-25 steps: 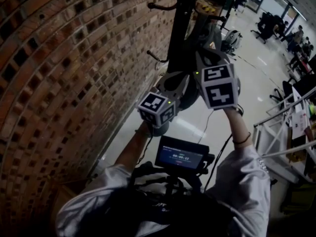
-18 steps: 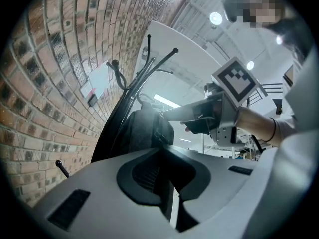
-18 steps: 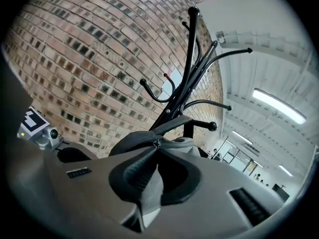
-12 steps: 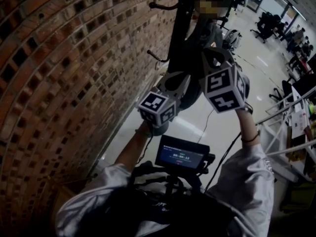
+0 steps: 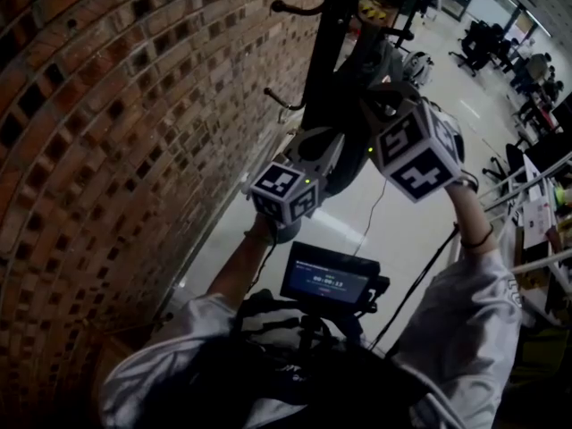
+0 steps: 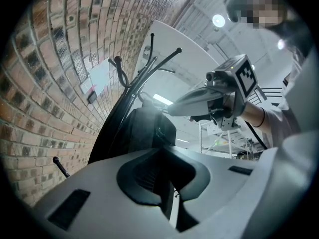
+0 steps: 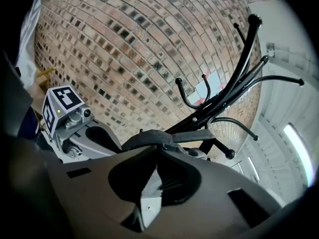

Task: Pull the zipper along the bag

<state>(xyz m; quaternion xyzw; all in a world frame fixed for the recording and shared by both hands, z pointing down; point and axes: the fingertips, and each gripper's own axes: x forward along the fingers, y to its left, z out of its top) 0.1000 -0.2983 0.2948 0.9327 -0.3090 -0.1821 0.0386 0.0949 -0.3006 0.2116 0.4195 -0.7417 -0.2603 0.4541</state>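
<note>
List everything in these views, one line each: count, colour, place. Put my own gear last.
Brick wall: one, red-brown, left side.
Coat rack: one, black, hooked arms, against the wall.
Bag: one, dark, hanging on the rack.
Floor: pale, glossy, right of the wall.
Office chairs: several, dark, far across the floor.
Metal frame: one, silvery, right edge.
Screen: one, black, lit, at the chest.
Marker cubes: two, black-and-white, one per tongs.
Left tongs: grey, jaws together on the bag's fabric.
Right tongs: grey, jaws have just been closing, now pinched on the bag's top edge.
Sleeves: two, white, bottom of the head view.
</note>
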